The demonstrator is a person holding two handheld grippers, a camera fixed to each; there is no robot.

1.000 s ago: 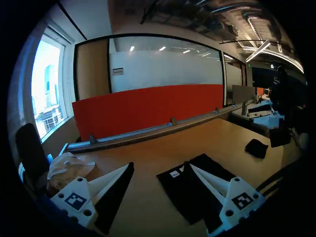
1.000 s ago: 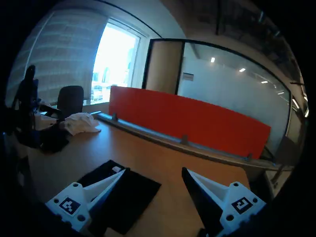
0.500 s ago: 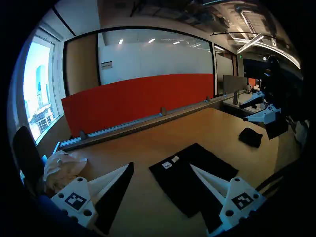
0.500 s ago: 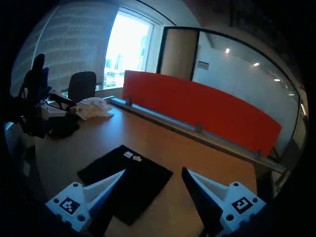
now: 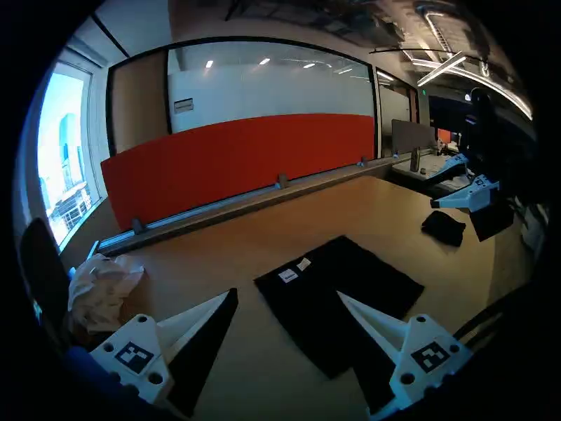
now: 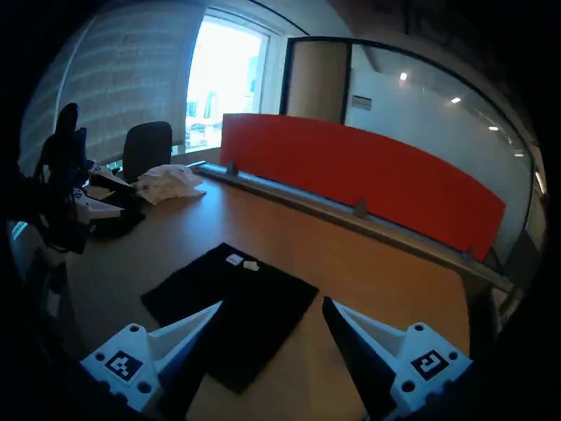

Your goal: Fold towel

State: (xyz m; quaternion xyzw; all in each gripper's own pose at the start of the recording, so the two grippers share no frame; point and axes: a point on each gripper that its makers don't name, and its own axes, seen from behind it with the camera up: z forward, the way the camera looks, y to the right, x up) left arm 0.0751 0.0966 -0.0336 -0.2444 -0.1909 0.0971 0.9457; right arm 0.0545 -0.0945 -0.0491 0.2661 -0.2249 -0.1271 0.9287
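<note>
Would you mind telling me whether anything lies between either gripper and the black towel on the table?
Nothing visible does. The black towel lies flat on the table just ahead of the open left gripper and right gripper; the white cloth pile and small dark cloth sit well aside.

R gripper (image 6: 273, 302) fingers (image 6: 179, 335) apart, over black towel (image 6: 235, 291) flat on desk (image 6: 379, 274).

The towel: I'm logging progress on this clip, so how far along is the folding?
Done: no fold is visible. The black towel lies spread flat on the table with its tags showing. In hand: the left gripper and right gripper hover open above it, gripping nothing. Remaining: probably everything, starting with grasping an edge and folding it over.
</note>
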